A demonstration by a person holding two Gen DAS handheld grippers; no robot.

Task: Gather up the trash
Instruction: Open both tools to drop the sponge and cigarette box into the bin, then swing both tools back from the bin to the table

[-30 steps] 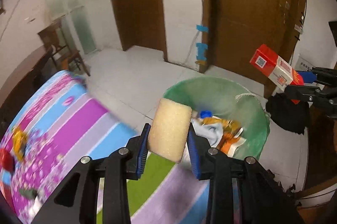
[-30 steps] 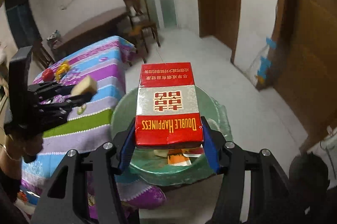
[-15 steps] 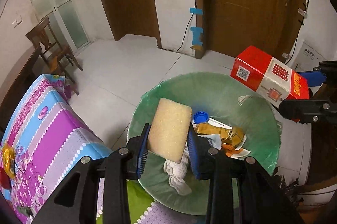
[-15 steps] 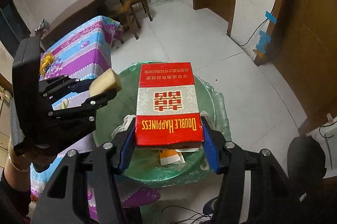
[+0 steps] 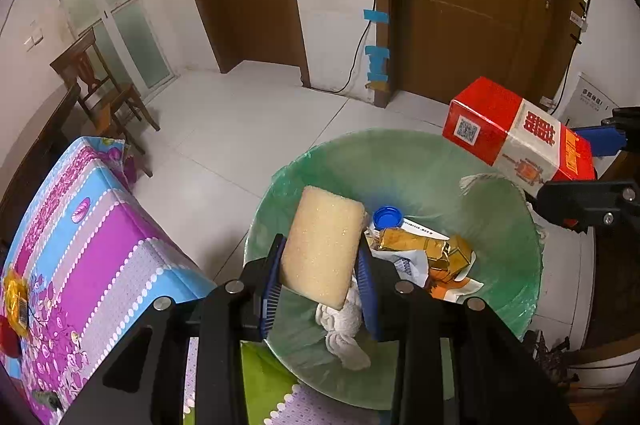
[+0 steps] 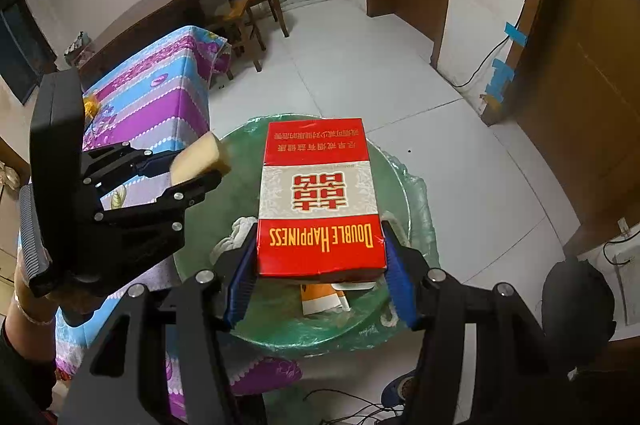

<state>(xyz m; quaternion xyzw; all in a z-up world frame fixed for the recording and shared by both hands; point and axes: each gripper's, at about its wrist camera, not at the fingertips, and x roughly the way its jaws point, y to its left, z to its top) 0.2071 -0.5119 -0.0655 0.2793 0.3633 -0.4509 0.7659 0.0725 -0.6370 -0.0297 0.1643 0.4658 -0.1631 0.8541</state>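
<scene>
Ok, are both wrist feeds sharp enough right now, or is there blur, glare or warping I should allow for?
Left wrist view: sharp on the sponge and green-lined bin; door frames bow from the fisheye, corners vignette black, the window is blown out. Right wrist view: the red box print reads crisply, only soft sheen on the floor tiles, the same edge curvature.
</scene>
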